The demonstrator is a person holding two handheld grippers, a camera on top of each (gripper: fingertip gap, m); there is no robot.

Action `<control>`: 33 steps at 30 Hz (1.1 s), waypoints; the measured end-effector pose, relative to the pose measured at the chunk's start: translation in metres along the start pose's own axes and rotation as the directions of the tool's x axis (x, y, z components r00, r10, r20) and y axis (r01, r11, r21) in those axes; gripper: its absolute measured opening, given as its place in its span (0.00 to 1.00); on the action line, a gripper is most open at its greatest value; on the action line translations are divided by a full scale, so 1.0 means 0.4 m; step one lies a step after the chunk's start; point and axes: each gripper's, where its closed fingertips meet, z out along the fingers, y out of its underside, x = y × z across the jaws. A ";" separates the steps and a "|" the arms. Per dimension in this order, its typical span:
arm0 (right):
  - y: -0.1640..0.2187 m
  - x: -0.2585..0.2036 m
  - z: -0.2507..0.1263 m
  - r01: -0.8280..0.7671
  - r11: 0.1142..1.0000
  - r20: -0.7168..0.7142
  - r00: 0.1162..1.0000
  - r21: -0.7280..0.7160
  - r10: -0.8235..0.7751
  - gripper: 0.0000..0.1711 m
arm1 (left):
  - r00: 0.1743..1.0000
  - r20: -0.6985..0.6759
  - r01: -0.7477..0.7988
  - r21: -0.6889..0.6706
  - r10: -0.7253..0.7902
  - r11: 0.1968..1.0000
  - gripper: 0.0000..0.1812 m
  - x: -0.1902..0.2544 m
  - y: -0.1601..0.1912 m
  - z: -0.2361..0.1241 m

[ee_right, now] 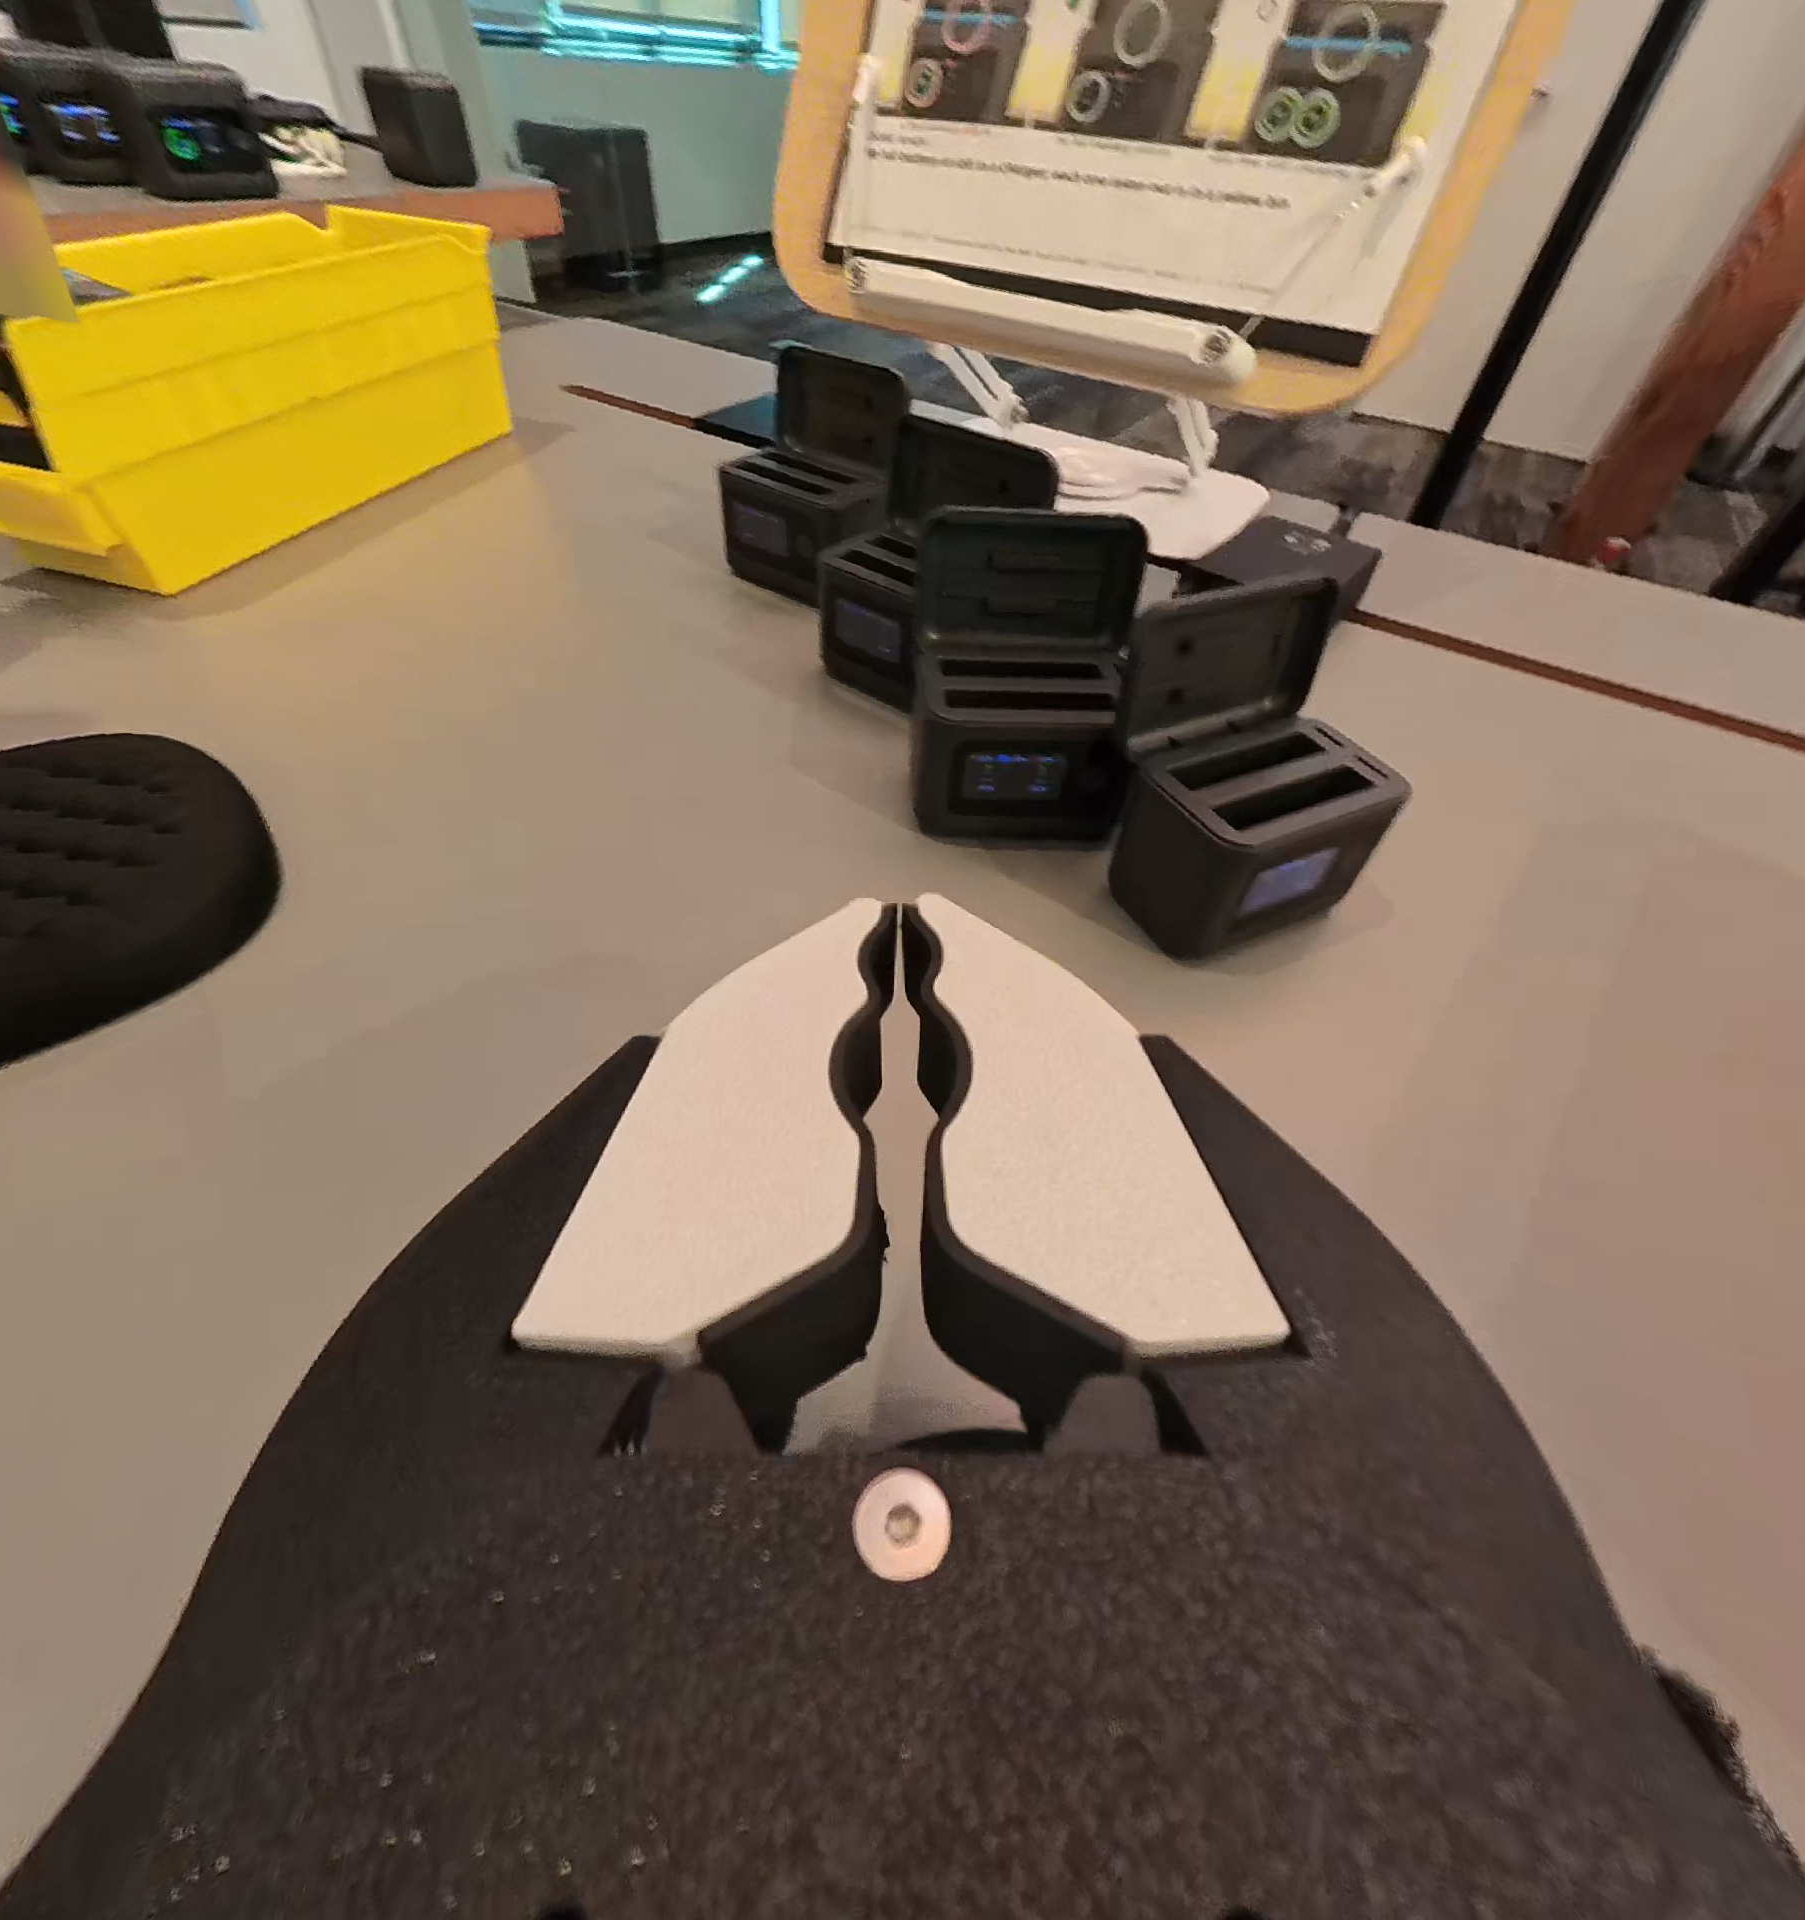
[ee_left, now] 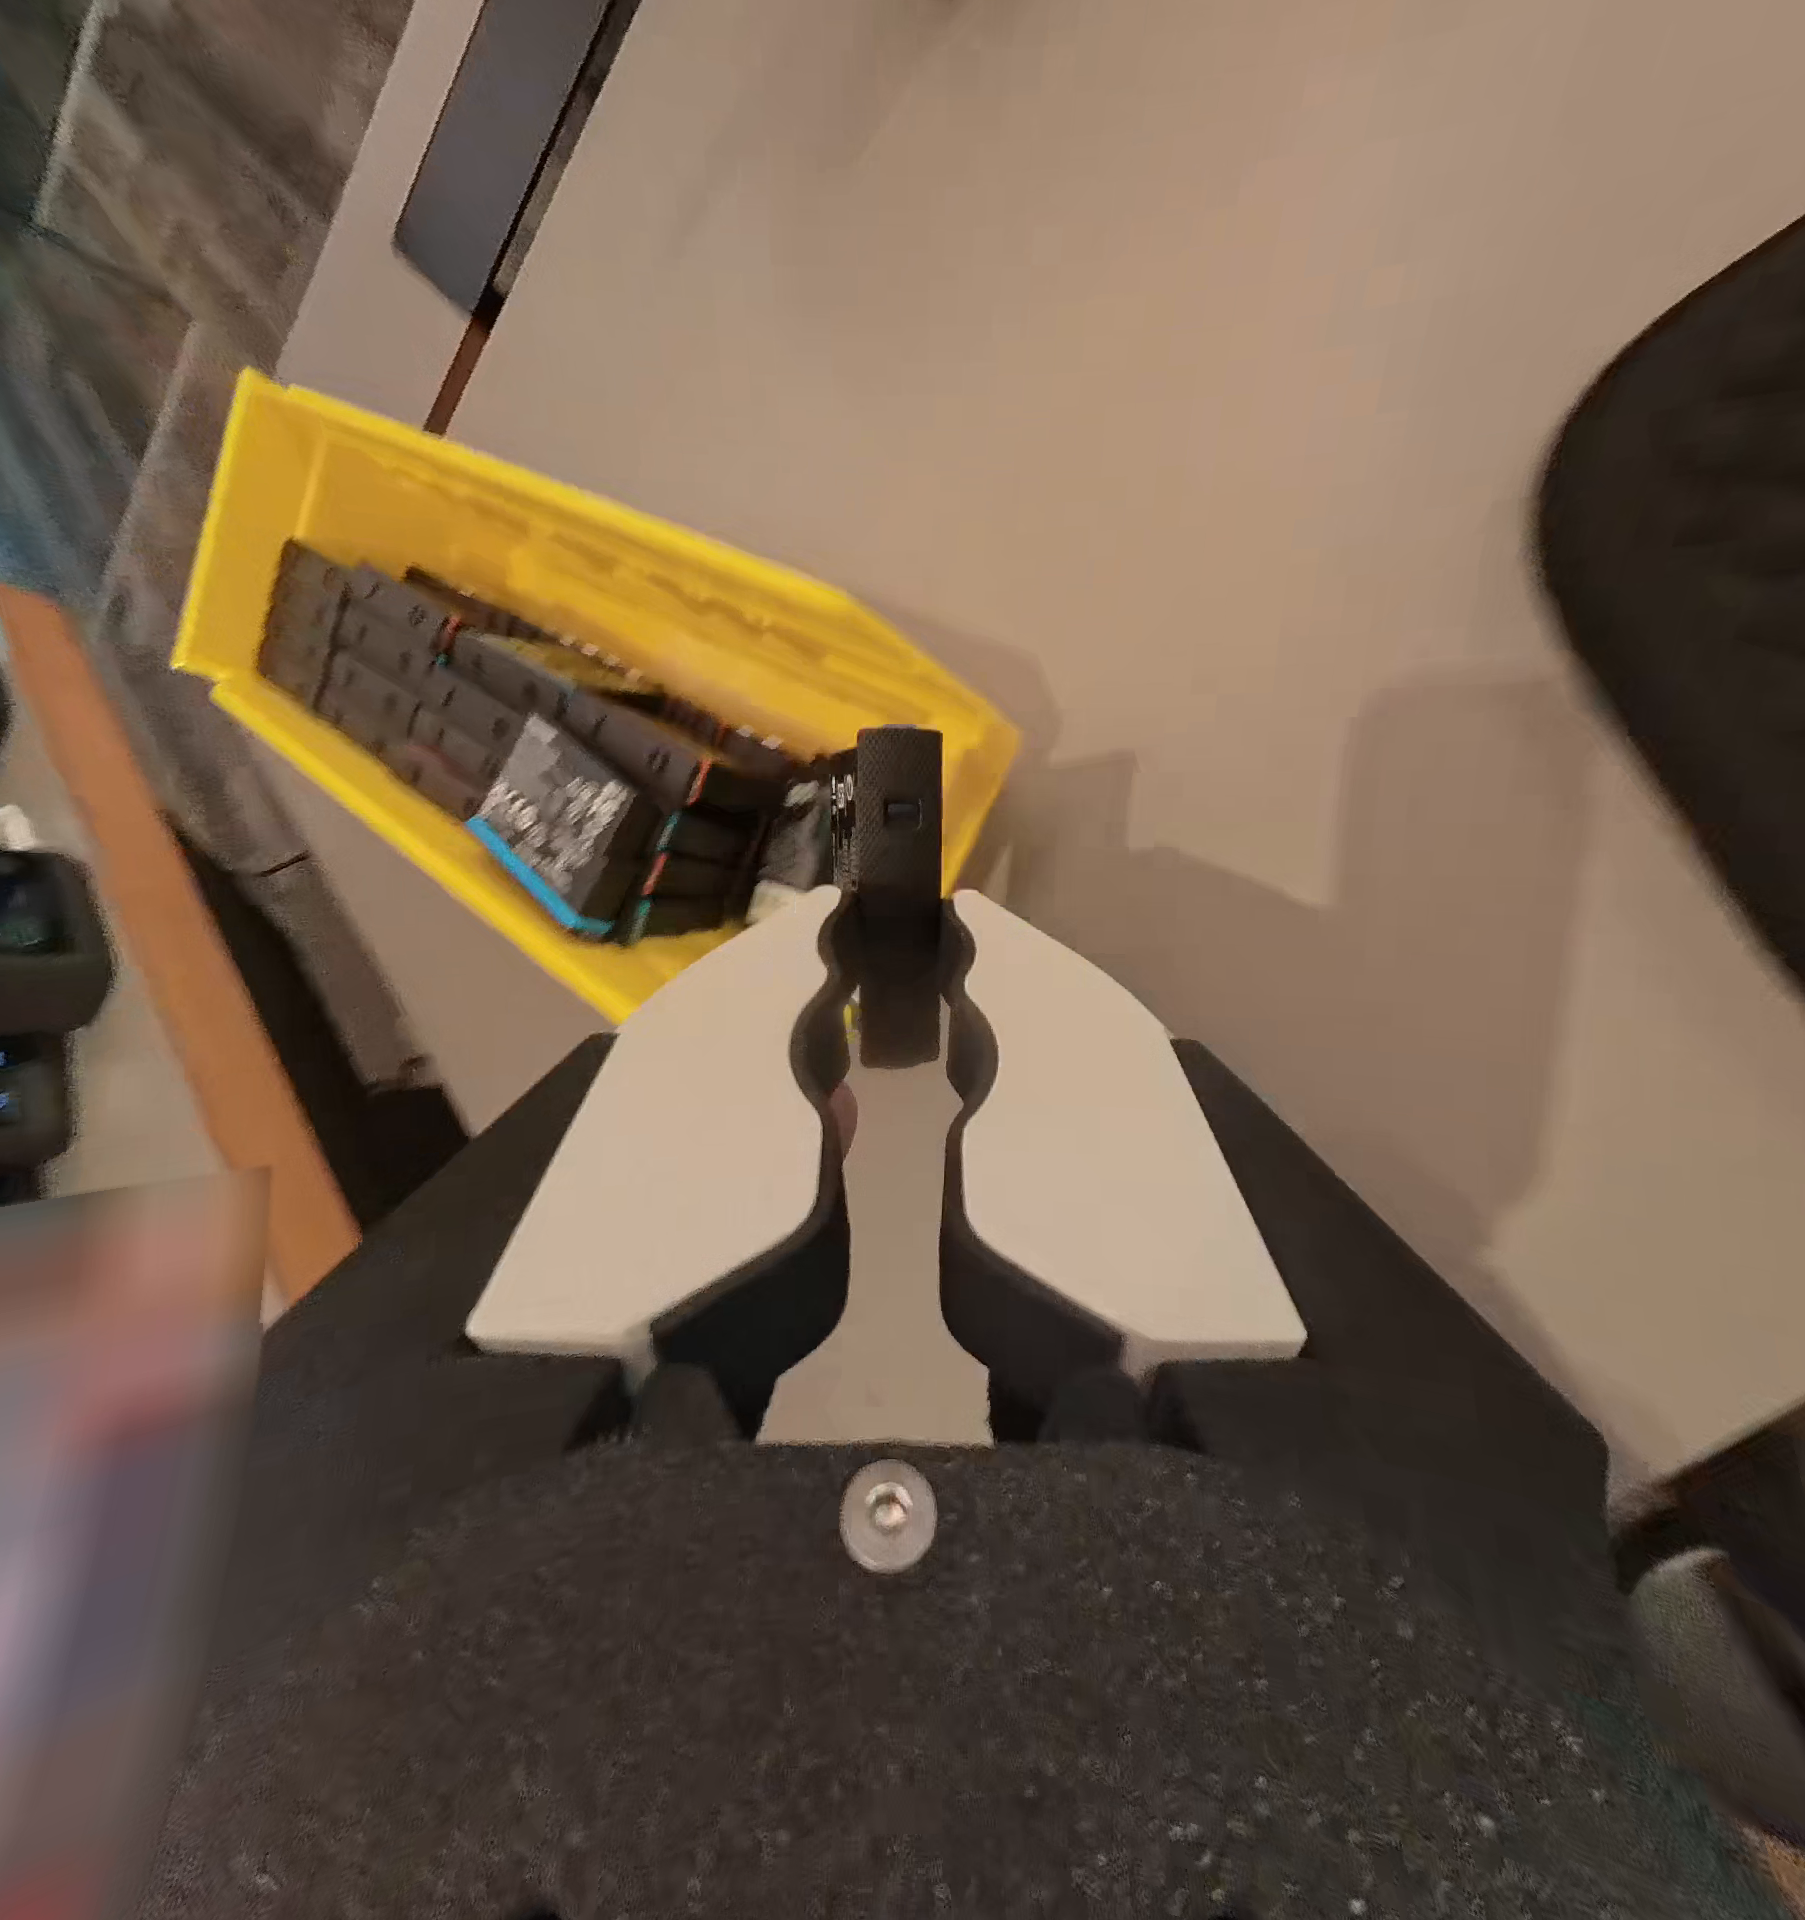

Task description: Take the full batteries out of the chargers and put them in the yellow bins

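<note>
Yellow bin (ee_left: 524, 520) lies just ahead-left of our left tool (ee_left: 896, 904), clamped on a black battery (ee_left: 898, 831) standing lengthwise beyond its tips, while our right tool (ee_right: 900, 909) sits closed, empty.

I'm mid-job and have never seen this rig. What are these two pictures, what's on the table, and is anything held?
Each picture comes from a camera on a hand-held gripper, looking forward along its two white fingers; a person carries one in each hand.

Left wrist view: the left gripper is shut on a black battery, just in front of a yellow bin that already holds several batteries.

Right wrist view: the right gripper is shut and empty. Ahead on the grey table stand four black chargers with lids open; the slots that show look empty. A yellow bin sits to the left, a black pad nearer, and an instruction sheet on a stand behind.
</note>
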 end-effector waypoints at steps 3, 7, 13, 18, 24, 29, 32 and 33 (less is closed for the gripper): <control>-0.027 -0.058 0.000 0.022 0.999 0.115 0.993 0.036 -0.026 0.02 | 0.989 -0.140 0.055 0.126 -0.037 0.991 0.08 0.079 -0.070 -0.024; -0.078 -0.170 -0.006 0.079 0.994 0.312 0.945 0.077 -0.100 0.05 | 0.944 -0.328 0.130 0.289 -0.030 0.948 0.08 0.193 -0.187 -0.051; -0.131 -0.323 -0.009 0.223 0.960 0.505 0.817 0.169 -0.279 0.12 | 0.822 -0.560 0.200 0.453 0.103 0.869 0.08 0.366 -0.352 -0.082; -0.131 -0.396 -0.010 0.359 0.909 0.588 0.696 0.213 -0.413 0.21 | 0.729 -0.642 0.168 0.503 0.237 0.848 0.08 0.487 -0.432 -0.078; -0.066 -0.413 -0.005 0.463 0.867 0.652 0.602 0.185 -0.461 0.16 | 0.651 -0.680 0.139 0.544 0.338 0.827 0.08 0.576 -0.486 -0.084; -0.027 -0.396 -0.010 0.429 0.899 0.712 0.605 0.085 -0.356 0.06 | 0.722 -0.584 -0.008 0.530 0.372 0.848 0.09 0.579 -0.496 -0.044; -0.016 -0.380 0.001 0.445 0.895 0.702 0.625 0.039 -0.341 0.06 | 0.765 -0.498 -0.143 0.489 0.410 0.861 0.11 0.568 -0.500 -0.017; -0.013 -0.375 0.005 0.453 0.891 0.697 0.630 0.028 -0.342 0.06 | 0.768 -0.470 -0.197 0.472 0.435 0.859 0.11 0.566 -0.498 -0.010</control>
